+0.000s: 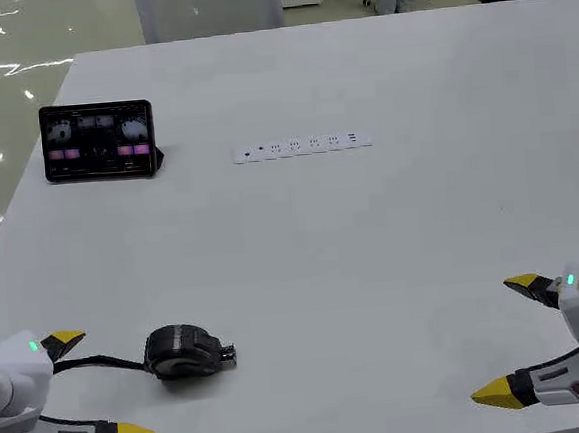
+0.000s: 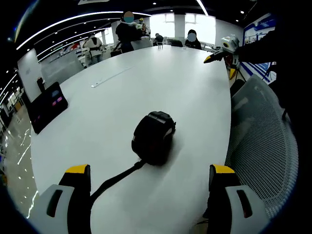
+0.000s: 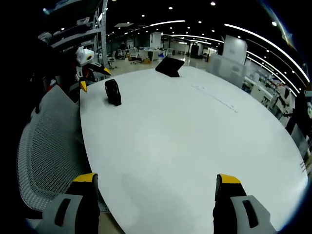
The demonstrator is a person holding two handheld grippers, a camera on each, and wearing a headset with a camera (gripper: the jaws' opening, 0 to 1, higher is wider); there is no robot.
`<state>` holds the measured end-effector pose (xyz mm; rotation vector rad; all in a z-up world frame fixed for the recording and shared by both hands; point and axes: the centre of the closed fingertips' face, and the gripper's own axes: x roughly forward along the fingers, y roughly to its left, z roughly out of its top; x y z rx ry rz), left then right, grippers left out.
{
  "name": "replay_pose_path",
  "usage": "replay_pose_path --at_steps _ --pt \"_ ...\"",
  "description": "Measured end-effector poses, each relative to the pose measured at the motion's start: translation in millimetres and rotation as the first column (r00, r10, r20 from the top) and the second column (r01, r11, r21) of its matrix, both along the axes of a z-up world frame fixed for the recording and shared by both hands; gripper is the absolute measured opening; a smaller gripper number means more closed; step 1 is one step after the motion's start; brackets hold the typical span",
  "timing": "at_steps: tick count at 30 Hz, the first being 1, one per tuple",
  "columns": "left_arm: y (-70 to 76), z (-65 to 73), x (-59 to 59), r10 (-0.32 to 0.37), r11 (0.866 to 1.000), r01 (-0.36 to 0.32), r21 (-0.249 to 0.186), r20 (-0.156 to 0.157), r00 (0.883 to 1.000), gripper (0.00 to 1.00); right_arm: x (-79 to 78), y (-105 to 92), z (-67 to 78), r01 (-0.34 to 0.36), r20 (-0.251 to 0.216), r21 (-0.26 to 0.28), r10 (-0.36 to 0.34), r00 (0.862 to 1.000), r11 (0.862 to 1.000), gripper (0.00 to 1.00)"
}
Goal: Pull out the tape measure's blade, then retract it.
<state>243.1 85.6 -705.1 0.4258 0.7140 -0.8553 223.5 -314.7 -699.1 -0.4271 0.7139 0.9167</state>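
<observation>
A black tape measure (image 1: 185,352) lies on the white table (image 1: 371,230) near its front left, with a black wrist strap trailing toward the left gripper. Its blade is not pulled out. My left gripper (image 1: 100,389) is open just left of it, yellow-tipped jaws spread, nothing between them. In the left gripper view the tape measure (image 2: 152,137) sits ahead of the open left gripper (image 2: 150,174), the strap running back between the jaws. My right gripper (image 1: 512,339) is open at the front right, far from the tape measure (image 3: 112,92) seen across the table in the right gripper view.
A black tablet (image 1: 98,141) stands at the back left and a white power strip (image 1: 302,146) lies at mid-back. A mesh chair (image 2: 265,146) sits off the table's near edge. Several people stand far off beyond the table.
</observation>
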Motion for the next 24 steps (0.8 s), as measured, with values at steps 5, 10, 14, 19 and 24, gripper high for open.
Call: replay_pose_path --at_steps 5,10,14,19,24 --pt "-9.9 1.6 4.2 -0.069 0.997 0.069 0.024 -0.013 0.998 0.99 4.8 11.3 5.8 -0.032 0.001 0.002 0.032 0.999 0.999 0.99" --pt "-16.5 -3.1 5.6 -0.172 0.980 0.176 0.089 -0.051 0.984 0.99 9.4 20.6 7.1 -0.058 -0.001 0.005 0.058 0.998 0.998 0.99" --pt "-23.2 -5.4 8.7 -0.244 0.958 0.251 0.139 -0.063 0.968 0.99 11.7 28.1 8.2 -0.072 -0.007 0.005 0.072 0.997 0.997 0.99" --pt "-30.7 -4.6 12.7 -0.295 0.935 0.306 0.180 -0.083 0.952 0.98 15.5 35.8 6.8 -0.113 -0.008 -0.011 0.113 0.994 0.993 0.99" --pt "-39.2 -4.0 18.7 -0.339 0.913 0.354 0.205 -0.104 0.935 0.96 23.1 47.6 5.8 -0.138 -0.002 -0.010 0.138 0.990 0.990 0.99"
